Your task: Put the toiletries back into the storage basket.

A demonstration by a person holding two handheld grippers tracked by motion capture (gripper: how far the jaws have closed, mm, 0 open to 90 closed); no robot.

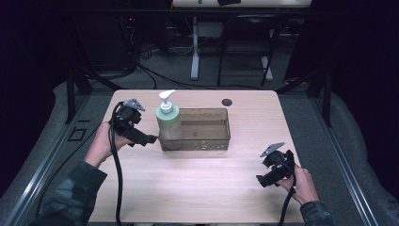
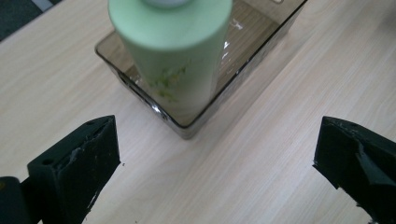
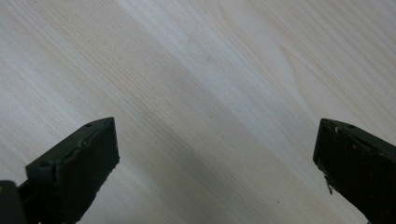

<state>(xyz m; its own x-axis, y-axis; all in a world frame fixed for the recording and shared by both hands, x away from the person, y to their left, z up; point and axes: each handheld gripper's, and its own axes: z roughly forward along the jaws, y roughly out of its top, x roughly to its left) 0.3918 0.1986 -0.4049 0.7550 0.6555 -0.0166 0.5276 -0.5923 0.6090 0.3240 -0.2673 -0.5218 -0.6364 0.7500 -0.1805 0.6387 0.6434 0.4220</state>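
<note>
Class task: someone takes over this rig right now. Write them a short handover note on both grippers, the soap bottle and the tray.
Left gripper: open, holding nothing, just left of the soap bottle.
Right gripper: open, holding nothing, over bare table at the near right.
Bottle: upright in the left end of the clear brown tray.
Done: bottle is in the tray and not gripped.
Left: probably only drawing the left gripper away.

I can read no text, brand or number anywhere; the pale green plastic pump bottle [image 2: 171, 51] bears only a small yellow-green leafy print, too blurred to tell any lettering.
</note>
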